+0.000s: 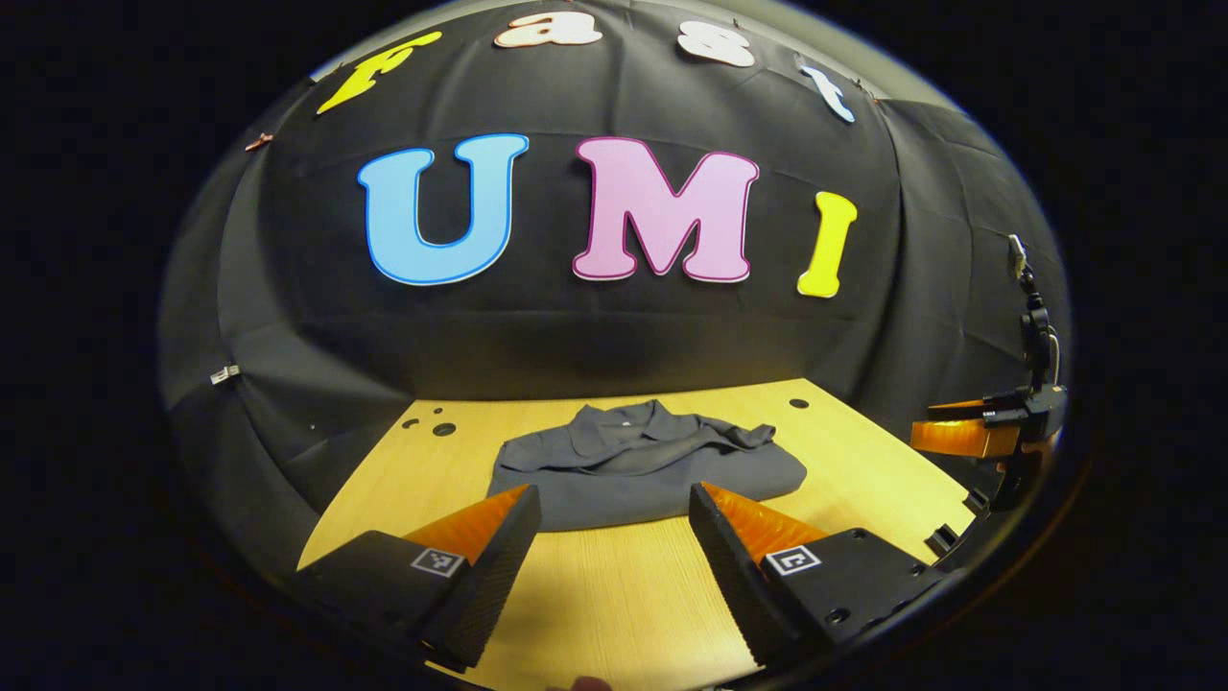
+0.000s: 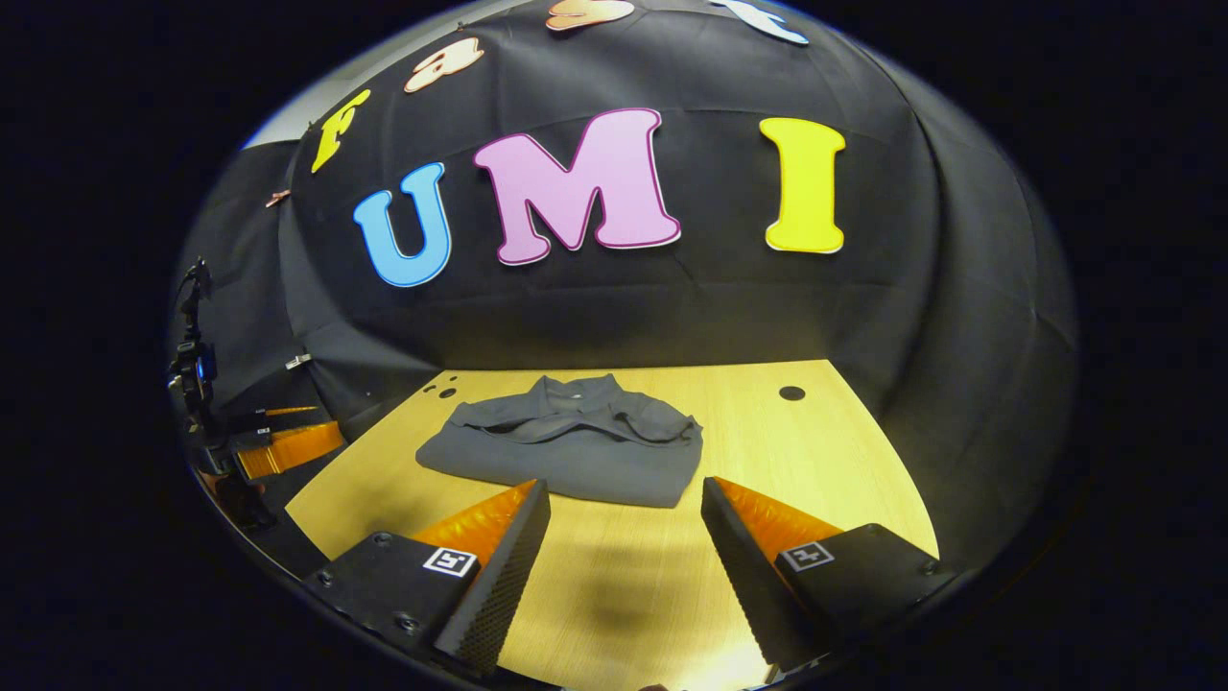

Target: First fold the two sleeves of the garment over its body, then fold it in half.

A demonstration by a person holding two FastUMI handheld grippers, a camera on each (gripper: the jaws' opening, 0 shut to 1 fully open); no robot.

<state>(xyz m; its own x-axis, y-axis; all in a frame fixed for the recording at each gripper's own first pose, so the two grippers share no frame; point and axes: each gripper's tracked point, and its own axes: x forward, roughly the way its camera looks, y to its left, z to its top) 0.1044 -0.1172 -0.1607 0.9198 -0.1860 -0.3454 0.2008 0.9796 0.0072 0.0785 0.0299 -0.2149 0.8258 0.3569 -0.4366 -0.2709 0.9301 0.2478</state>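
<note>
Gaping left gripper (image 1: pixel 614 513) over wooden table (image 1: pixel 624 595), folded grey garment (image 1: pixel 643 465) beyond

- Dim booth; light from above brightens the wooden surface (image 1: pixel 624 595) while the black cloth wall (image 1: pixel 614 345) stays dark.
- Soft shadows fall on the surface between the jaws in both views.
- Strong fisheye bending curves edges; focus is sharp centrally, softer at the rim.

A dark grey collared shirt (image 1: pixel 645 467) lies folded into a compact, roughly rectangular bundle on the light wooden counter (image 1: pixel 624 595), at the centre of the left gripper view and just left of centre in the right gripper view. Its collar (image 2: pixel 576 392) faces the far wall, with rumpled cloth layered over the smooth body.
</note>
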